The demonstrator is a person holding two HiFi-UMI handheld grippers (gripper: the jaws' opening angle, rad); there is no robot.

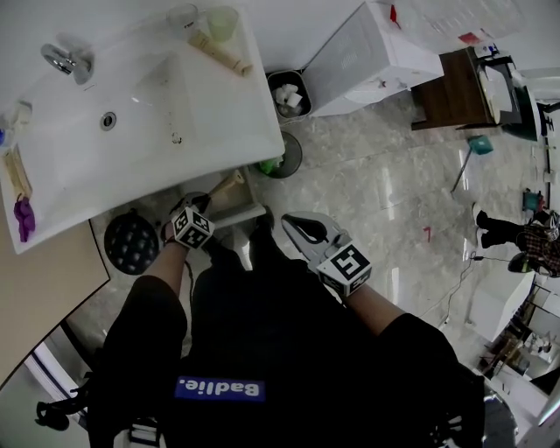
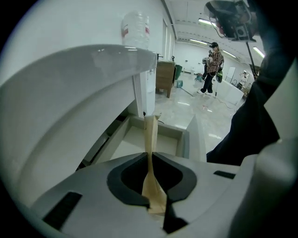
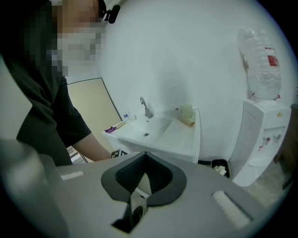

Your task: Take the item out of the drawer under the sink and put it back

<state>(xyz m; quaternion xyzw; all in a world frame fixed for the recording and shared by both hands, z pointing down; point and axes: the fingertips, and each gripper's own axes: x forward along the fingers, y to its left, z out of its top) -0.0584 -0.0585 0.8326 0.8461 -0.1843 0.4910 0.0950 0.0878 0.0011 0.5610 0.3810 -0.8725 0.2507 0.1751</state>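
Note:
A flat tan tube (image 2: 150, 139) is pinched upright in my left gripper (image 2: 150, 162), which is shut on it. Its free end points over the open white drawer (image 2: 139, 142) under the sink (image 1: 219, 105). In the head view the left gripper (image 1: 207, 199) is just below the sink's front edge, with the tan tube (image 1: 229, 183) sticking out over the drawer (image 1: 243, 210). My right gripper (image 1: 300, 229) hangs to the right of the drawer, away from it. In the right gripper view the right gripper (image 3: 145, 159) points at the sink (image 3: 163, 135), its jaws together with nothing between them.
On the sink top lie a beige tube (image 1: 219, 54), a cup (image 1: 222, 21) and a purple item (image 1: 24, 217). A round black object (image 1: 131, 243) lies on the floor left of the drawer. A bin (image 1: 289, 94) and a water dispenser (image 1: 376, 52) stand to the right. A person (image 2: 210, 69) stands far off.

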